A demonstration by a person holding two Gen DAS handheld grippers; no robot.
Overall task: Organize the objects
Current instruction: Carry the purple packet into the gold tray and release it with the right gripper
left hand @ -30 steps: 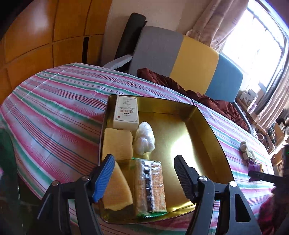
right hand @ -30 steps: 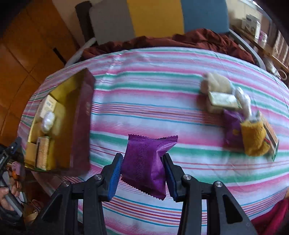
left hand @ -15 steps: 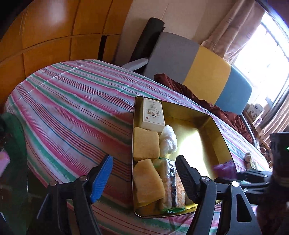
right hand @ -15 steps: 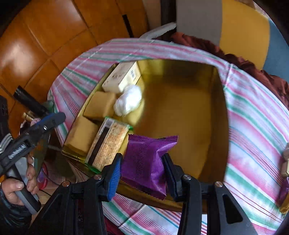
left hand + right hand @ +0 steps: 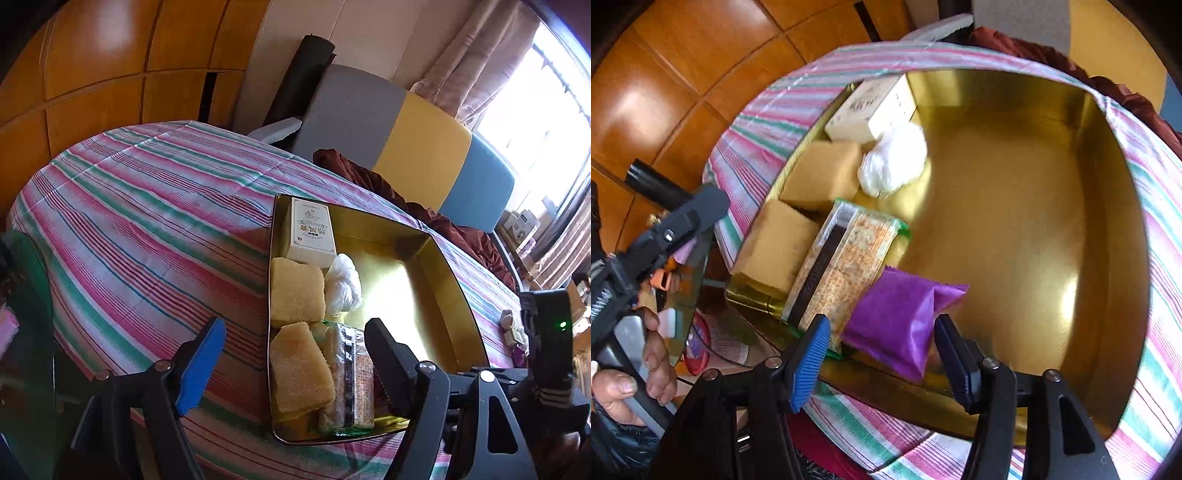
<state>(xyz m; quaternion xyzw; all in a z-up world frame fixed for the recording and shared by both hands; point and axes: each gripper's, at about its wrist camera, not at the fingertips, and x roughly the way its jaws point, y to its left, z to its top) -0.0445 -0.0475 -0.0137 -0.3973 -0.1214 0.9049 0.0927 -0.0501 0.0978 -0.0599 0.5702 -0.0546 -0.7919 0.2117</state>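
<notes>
A gold tin box [image 5: 1015, 206] [image 5: 448, 284] sits on the striped tablecloth. It holds a cream carton [image 5: 873, 109], two yellow sponge cakes [image 5: 822, 175], a white wrapped lump [image 5: 894, 162] and a clear cracker pack [image 5: 846, 262]. A purple packet [image 5: 901, 325] lies inside the tin at its near edge, beside the cracker pack. My right gripper [image 5: 879, 354] is open around the packet, jaws apart from it. My left gripper [image 5: 295, 360] is open and empty, low over the tin's near left corner.
The round table has a pink, green and white striped cloth [image 5: 147, 229]. A grey, yellow and blue sofa back [image 5: 406, 147] with a maroon cloth stands behind. A few small items [image 5: 511, 328] lie on the table's right side. Wood panelling lines the left wall.
My right gripper carried the purple packet from the open table to the tin, lowered it in beside the crackers and opened. My left gripper drifted left and back from the tin.
</notes>
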